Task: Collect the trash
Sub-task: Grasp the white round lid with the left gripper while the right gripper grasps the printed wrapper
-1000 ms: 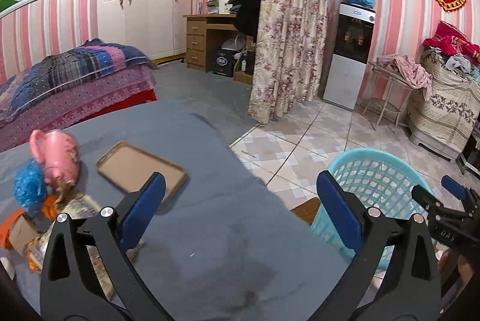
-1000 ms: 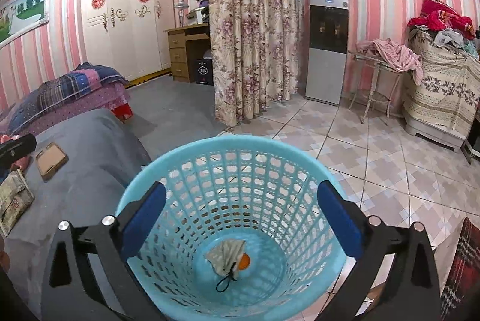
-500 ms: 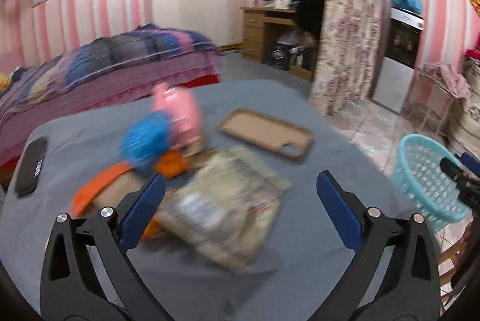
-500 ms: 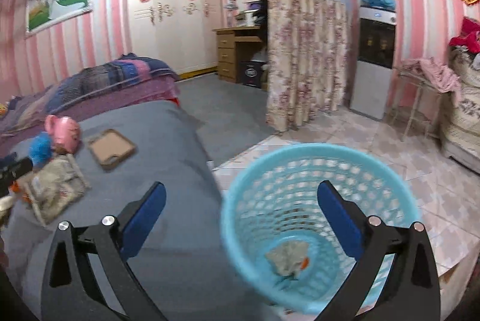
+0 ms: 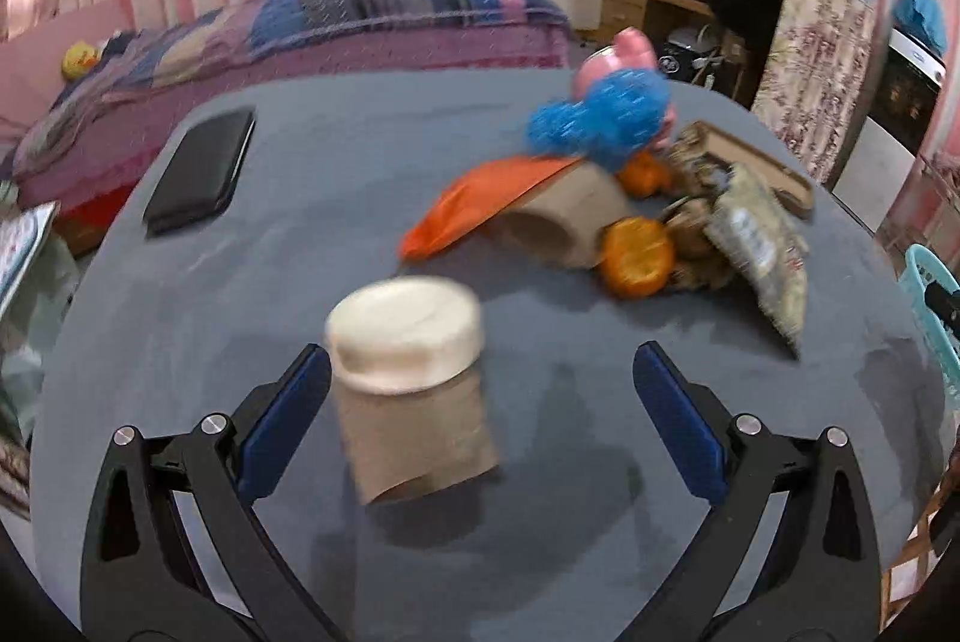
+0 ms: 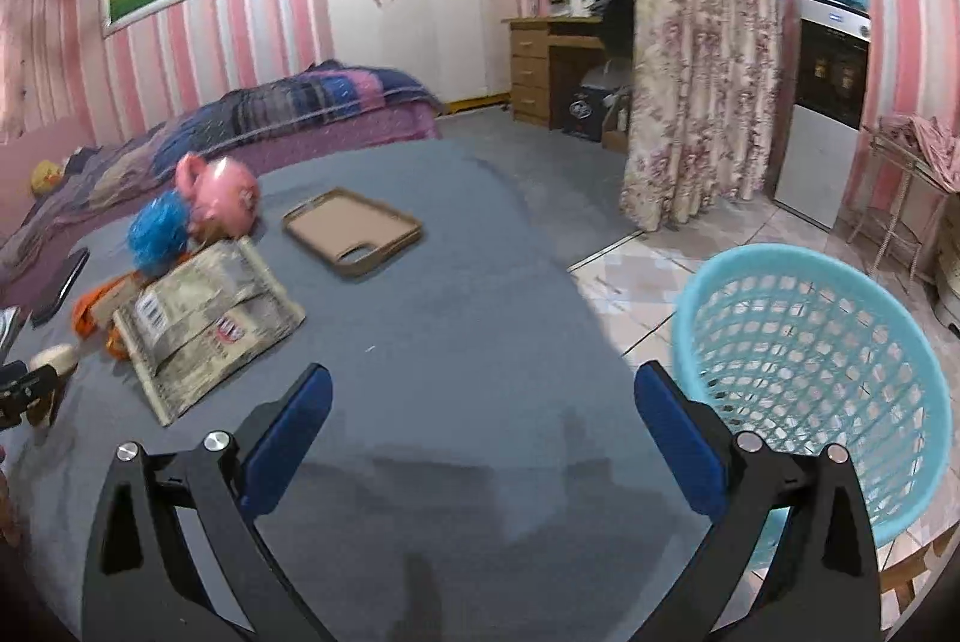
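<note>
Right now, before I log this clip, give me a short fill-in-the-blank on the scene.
1. The paper cup nearest the left gripper has a ____ lid.
2. The basket is coloured ____.
3. Both the left gripper and the right gripper are ____.

Missing words: white; light blue; open

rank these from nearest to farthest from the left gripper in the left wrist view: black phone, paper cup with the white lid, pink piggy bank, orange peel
From the left gripper:
1. Paper cup with the white lid, just ahead, by the left finger.
2. Orange peel, ahead right.
3. Black phone, far left.
4. Pink piggy bank, far right, behind the pile.
</note>
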Demonstrator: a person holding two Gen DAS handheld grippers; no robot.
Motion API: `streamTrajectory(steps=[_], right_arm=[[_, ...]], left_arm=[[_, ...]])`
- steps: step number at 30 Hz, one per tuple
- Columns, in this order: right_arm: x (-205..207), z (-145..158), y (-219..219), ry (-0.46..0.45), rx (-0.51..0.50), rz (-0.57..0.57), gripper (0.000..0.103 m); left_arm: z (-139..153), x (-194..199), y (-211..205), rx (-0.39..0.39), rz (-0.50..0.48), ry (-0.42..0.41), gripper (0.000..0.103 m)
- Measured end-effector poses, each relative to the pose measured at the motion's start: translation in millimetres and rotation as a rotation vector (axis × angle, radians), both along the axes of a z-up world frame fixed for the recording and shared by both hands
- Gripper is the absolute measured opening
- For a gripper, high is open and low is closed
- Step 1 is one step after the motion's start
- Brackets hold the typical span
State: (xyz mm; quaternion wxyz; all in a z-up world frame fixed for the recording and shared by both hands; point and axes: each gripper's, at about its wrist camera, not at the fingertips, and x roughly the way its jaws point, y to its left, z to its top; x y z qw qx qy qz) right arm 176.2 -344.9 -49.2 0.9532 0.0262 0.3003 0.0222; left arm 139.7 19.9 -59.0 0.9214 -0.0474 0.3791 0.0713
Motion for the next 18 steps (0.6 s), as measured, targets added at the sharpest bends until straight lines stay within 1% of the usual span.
streamTrajectory(steps=[4,7,11,14,16,18], right_arm=[[-2.2,-7.6,15.3,0.025,-0.035,0.035,0.099],[-1.7,-10.3,19.0,0.044,-0.037,0.041,0.099],[1.1,-13.7,25.1,0.071,-0.035,0.040,0.099],[3.3,-12.3,32.2,0.082,-0.024,0.043,0.099],[2.9,-6.0,42.2,0.071,-0.019,0.059,0.099],[3.6,-0.9,55.9,0.062,-0.029,0.079,0.099]], left_arm=[[-6.7,-2.5,10.4,-0.009,0.008,0.020,0.097],[-5.2,0.7,20.8,-0.062,0.012,0.018,0.097],[-1.2,10.4,29.0,-0.063,0.017,0.019,0.097],[-3.8,22.2,32.9,-0.073,-0.005,0.061,0.096],[-6.0,28.4,35.5,-0.081,-0.018,0.079,0.089],[-8.4,33.4,36.8,-0.110,-0.047,0.096,0.082]])
